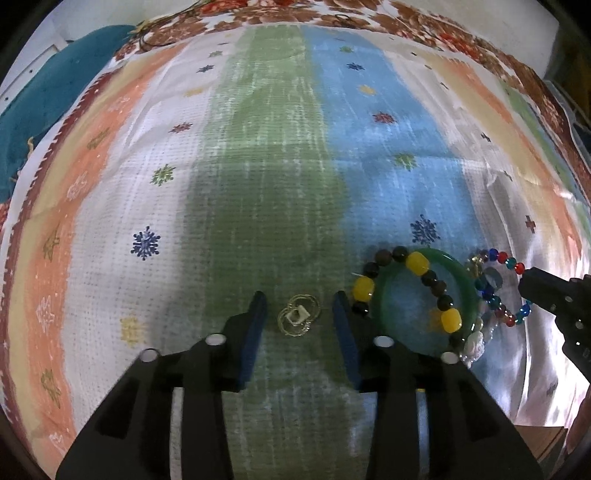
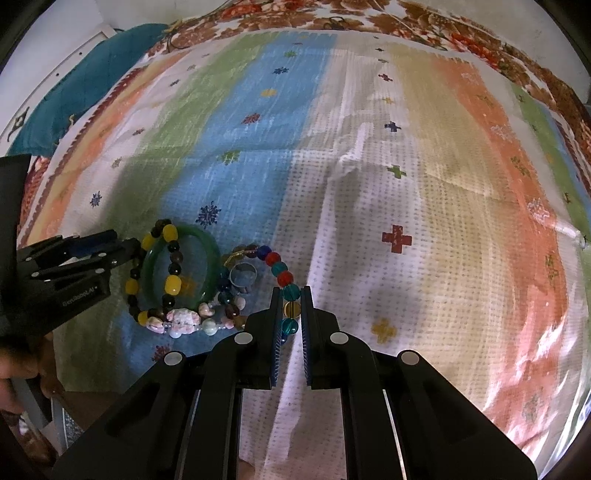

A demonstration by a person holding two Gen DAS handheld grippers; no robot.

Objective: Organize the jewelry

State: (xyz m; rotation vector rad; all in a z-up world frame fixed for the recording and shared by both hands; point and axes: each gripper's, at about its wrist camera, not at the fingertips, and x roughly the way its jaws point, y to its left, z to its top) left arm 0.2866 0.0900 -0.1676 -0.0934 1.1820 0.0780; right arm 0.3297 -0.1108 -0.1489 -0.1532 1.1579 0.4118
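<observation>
In the left wrist view my left gripper is open, its blue-padded fingers on either side of a pair of thin gold hoop earrings lying on the green stripe, not touching them. Right of it lies a pile: a green jade bangle, a black-and-yellow bead bracelet and a multicoloured glass bead bracelet. In the right wrist view my right gripper is nearly shut around the multicoloured bead bracelet. The bangle, a silver ring and a pink shell bracelet lie to its left.
A striped woven cloth covers the surface, over a floral sheet. A teal cushion lies at the far left. The left gripper shows in the right wrist view, the right gripper in the left wrist view.
</observation>
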